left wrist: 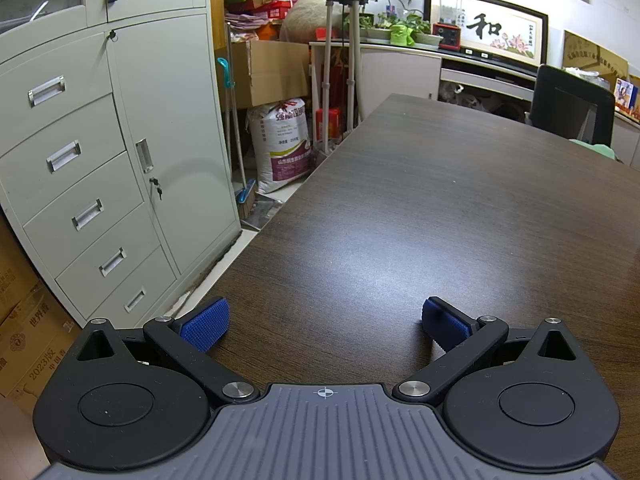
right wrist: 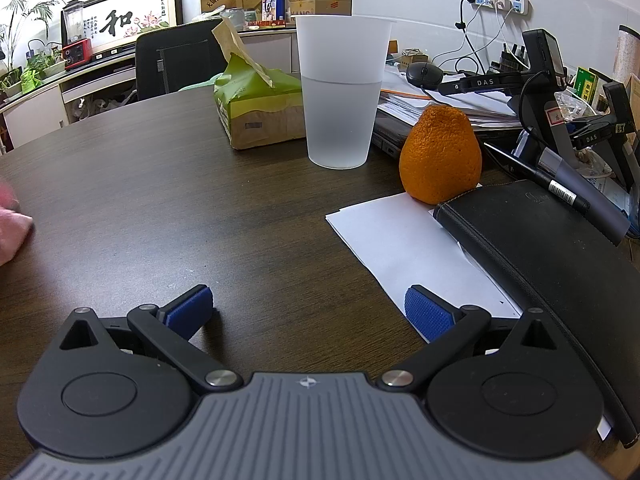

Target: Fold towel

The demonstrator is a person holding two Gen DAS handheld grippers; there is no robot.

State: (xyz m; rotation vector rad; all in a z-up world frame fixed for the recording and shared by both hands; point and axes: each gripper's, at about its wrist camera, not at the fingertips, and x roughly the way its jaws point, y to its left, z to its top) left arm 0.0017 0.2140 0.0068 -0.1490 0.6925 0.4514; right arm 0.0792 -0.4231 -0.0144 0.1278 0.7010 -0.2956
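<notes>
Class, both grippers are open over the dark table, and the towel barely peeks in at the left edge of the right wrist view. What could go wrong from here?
1. The plastic cup holds water and stands ahead of the right gripper; a careless sweep may tip it.
2. The orange rests beside the white paper and could roll if nudged.
3. Only a pink towel corner shows, so either gripper, including the left gripper, may grab blindly.
</notes>
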